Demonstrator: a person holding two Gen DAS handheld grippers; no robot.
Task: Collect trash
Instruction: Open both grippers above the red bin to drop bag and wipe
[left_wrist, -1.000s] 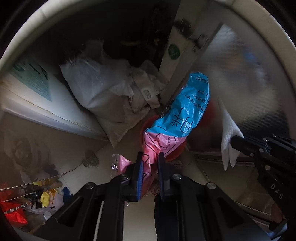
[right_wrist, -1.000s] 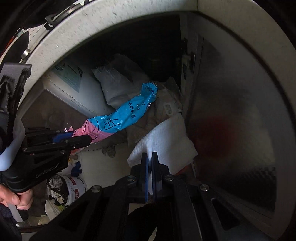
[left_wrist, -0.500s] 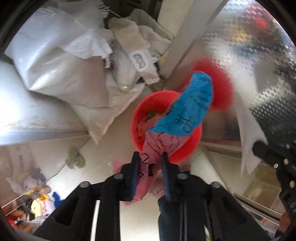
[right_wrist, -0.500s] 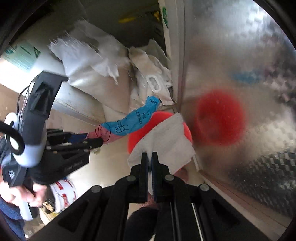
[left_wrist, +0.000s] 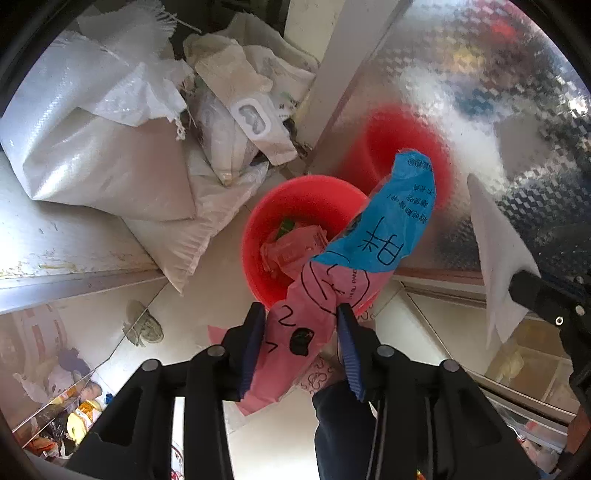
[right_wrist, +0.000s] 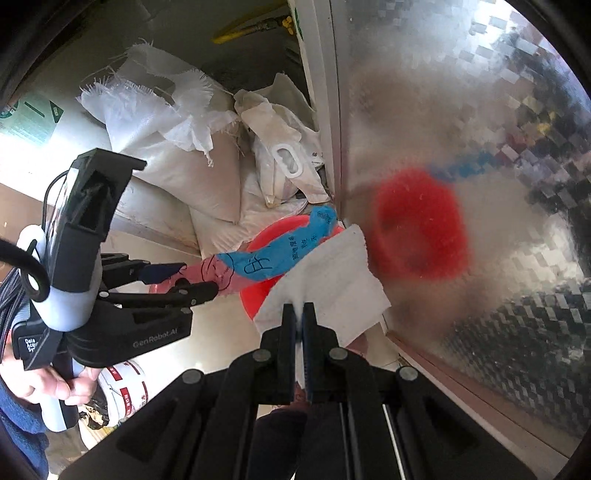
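Left gripper (left_wrist: 301, 332): jaws opening, pink-and-blue wrapper (left_wrist: 369, 251) between them, pads no longer pressing it.
Wrapper: pink end hides the near rim of the red bin (left_wrist: 255, 229); blue end leans over the bin.
Right gripper (right_wrist: 299, 317): clamped on a white tissue (right_wrist: 332, 280), just beside the bin.
Bin contents: crumpled pink scrap, mostly hidden.
White sacks (left_wrist: 103, 147): piled behind the bin.
Patterned metal panel (right_wrist: 480, 147): shows only a blurred red reflection.
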